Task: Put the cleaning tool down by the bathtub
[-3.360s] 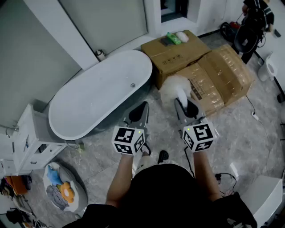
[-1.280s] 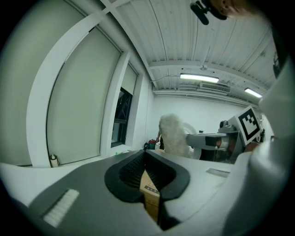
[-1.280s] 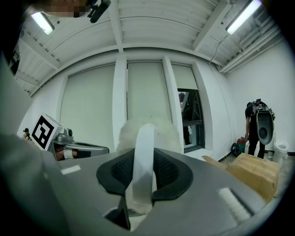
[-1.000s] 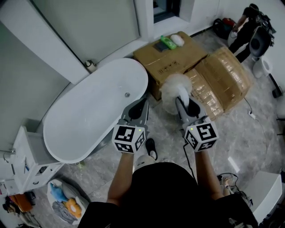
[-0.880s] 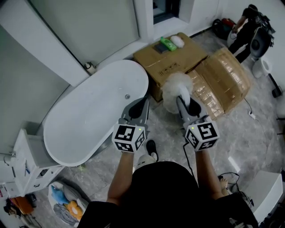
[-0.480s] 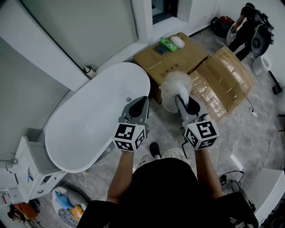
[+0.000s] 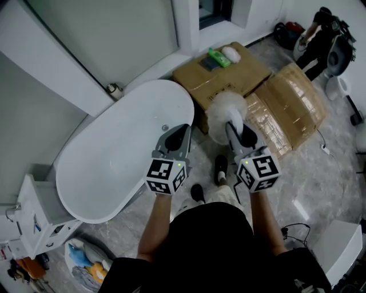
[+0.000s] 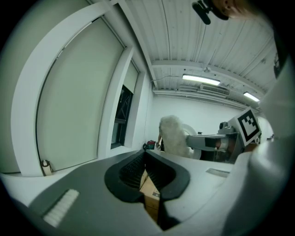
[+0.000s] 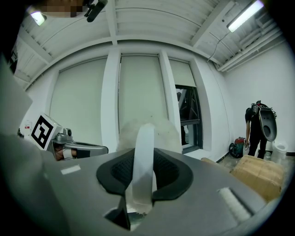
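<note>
A grey marbled floor [image 7: 337, 171] runs under a white bathtub [image 7: 120, 154] set along a pale wall [image 7: 114, 34]. A dark window [image 7: 214, 8] sits in the corner (cardboard boxes [image 7: 240, 71] stand below it). A white cabinet [image 7: 26, 220] stands at the left. Strip lights [image 8: 201, 80] glow on a slatted ceiling [image 8: 184, 32].

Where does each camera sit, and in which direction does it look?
Head view: on the person's head, facing steeply down at bathtub and floor; shows forearms, left gripper, right gripper.
Left gripper view: on that gripper, along its shut, empty jaws, toward the window.
Right gripper view: on that gripper, along jaws clamped on the cleaning tool.
Shared: all three show the cleaning tool; each gripper view shows the other gripper.
</note>
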`<state>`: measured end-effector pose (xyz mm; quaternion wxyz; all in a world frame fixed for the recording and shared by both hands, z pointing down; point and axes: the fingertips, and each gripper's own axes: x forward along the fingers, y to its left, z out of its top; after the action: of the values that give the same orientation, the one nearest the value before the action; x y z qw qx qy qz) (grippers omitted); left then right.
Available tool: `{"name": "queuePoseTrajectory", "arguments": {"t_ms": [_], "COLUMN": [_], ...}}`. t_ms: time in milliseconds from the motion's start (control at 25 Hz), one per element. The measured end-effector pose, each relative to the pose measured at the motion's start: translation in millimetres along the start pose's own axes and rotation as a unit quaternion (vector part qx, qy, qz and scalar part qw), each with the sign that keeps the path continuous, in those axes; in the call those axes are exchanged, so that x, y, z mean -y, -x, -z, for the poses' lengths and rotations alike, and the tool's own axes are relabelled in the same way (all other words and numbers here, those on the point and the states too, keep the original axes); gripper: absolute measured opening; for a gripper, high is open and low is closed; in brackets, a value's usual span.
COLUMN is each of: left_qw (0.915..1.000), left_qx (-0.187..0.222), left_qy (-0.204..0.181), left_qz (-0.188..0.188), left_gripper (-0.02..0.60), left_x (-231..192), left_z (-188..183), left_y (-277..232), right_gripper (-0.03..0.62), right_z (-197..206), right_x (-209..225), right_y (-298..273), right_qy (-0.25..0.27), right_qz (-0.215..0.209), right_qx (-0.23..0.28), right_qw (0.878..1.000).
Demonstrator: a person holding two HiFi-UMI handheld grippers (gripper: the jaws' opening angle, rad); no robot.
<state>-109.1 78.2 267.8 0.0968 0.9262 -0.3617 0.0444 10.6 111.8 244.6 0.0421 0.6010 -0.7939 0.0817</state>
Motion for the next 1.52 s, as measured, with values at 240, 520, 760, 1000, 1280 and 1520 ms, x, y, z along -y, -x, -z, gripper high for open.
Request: {"name": "queuePoseTrajectory", "arguments": {"t_ms": [240, 520, 760, 1000, 1280, 1520], "left_qw": [0.9998, 0.9992, 0.9986, 0.9966, 0.9934, 0.9897], "left_qx": [-0.003, -0.009, -0.011, -0.012, -0.008, -0.017], "left_qy": [0.007, 0.015, 0.019, 0.022, 0.028, 0.034], "left_qz": [-0.018, -0.036, -0.049, -0.078, -0.111, -0.138], "left_gripper": [-0.003, -0.003, -0.003, -0.003, -0.003, -0.003], "left_x": [-21, -45, -60, -76, -84, -79], "left_z": [-5, -13, -23, -32, -35, -20], "left_y": [-29, -74, -122, -156, -196, -217], "right_gripper": [0.095, 0.095, 0.095, 0.095, 0.095, 0.097], "right_z": [-4, -13, -21, -29, -26, -3], "right_x": [20, 55, 95, 125, 162, 196], "right_y": [-35, -82, -123, -158, -194, -220], "right_qy": [-0.002, -0.003, -0.004, -0.003, 0.000, 0.008], "right_qz": [-0.015, -0.030, -0.042, -0.066, -0.102, -0.113], "right_qx": [-0.005, -0.014, -0.023, -0.026, -0.036, -0.057], "right_qw": [1.000, 0.999, 0.999, 0.997, 0.994, 0.992]}}
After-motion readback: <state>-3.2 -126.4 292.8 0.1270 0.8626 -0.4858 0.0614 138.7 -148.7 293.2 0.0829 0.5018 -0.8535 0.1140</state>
